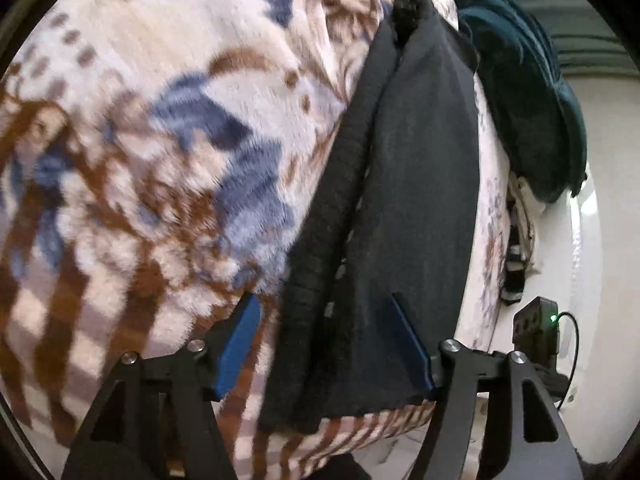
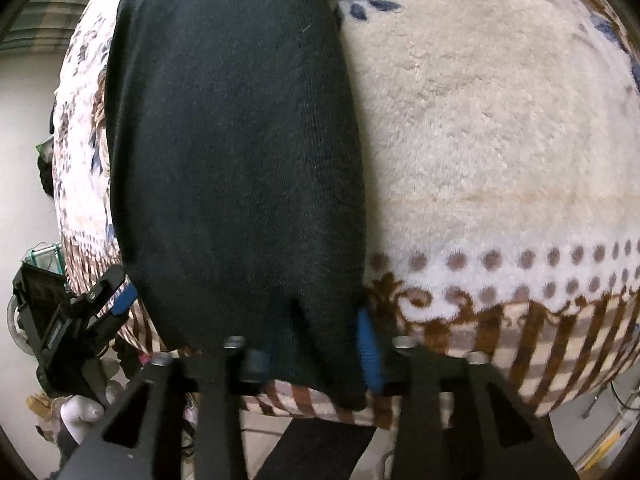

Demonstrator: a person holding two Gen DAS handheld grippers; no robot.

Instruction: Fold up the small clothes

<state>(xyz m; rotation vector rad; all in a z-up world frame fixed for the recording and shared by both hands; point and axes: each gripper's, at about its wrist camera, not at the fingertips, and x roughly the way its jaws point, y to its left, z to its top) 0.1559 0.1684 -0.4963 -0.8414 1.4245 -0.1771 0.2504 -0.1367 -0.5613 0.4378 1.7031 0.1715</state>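
the black garment (image 1: 420, 184) lies flat on the patterned blanket (image 1: 140, 140), folded into a long narrow strip whose long axis runs straight away from both grippers, near end at the blanket's edge.

the left gripper (image 1: 332, 344) has its jaws spread, blue pads clear of the cloth: one pad hangs over bare blanket, the other over the strip's near end, so the ribbed edge of the strip lies between them but unpinched.

the right gripper (image 2: 316, 348) also straddles the near end. its jaws stand apart with a puckered bit of the hem between them; the far pad is half buried in cloth, so i cannot quite tell whether it presses, though it looks loose rather than a pinch.

in the right wrist view the left gripper (image 2: 100, 308) sits just beside the strip's other near corner, so both hands are at the same short edge. a lengthwise fold would carry that edge away along the axis.
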